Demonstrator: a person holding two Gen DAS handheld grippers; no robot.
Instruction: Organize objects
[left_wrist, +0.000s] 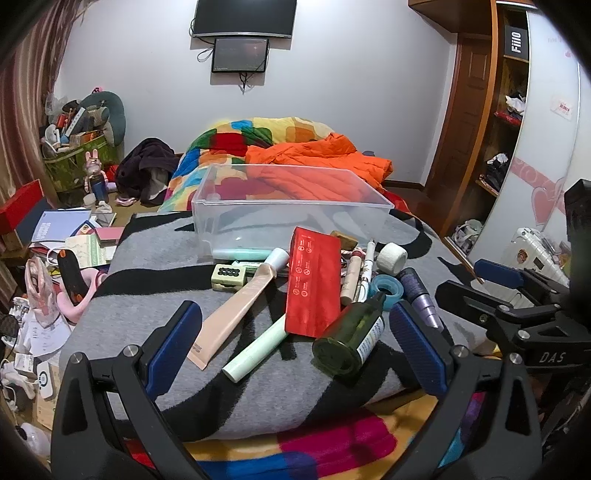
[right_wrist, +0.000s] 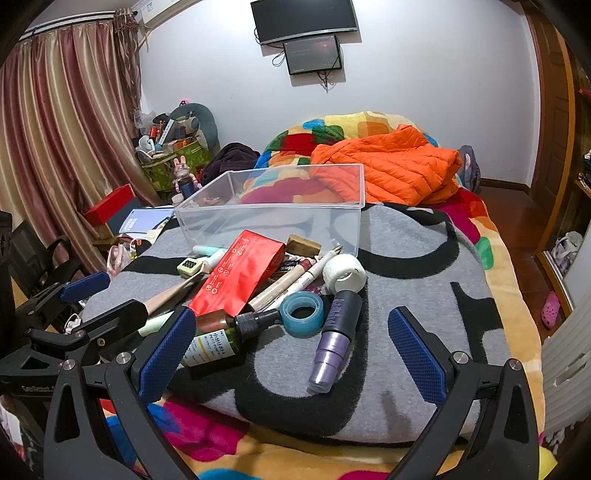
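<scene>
A heap of small items lies on a grey and black mat (left_wrist: 147, 266) on the bed. It holds a red pouch (left_wrist: 314, 280), a beige tube (left_wrist: 236, 310), a mint tube (left_wrist: 258, 347), a dark green bottle (left_wrist: 351, 343), a blue tape ring (right_wrist: 301, 312), a purple tube (right_wrist: 332, 347), a white bandage roll (right_wrist: 343, 275) and several pens. A clear plastic bin (left_wrist: 291, 206) stands behind them. My left gripper (left_wrist: 295, 332) is open above the near items. My right gripper (right_wrist: 291, 339) is open over the green bottle (right_wrist: 218, 343) and purple tube.
An orange jacket (left_wrist: 321, 155) and a colourful blanket (right_wrist: 369, 122) lie behind the bin. Papers, books and boxes (left_wrist: 74, 236) clutter the floor at the left. A wardrobe (left_wrist: 509, 110) stands at the right. The right gripper shows in the left wrist view (left_wrist: 517, 295).
</scene>
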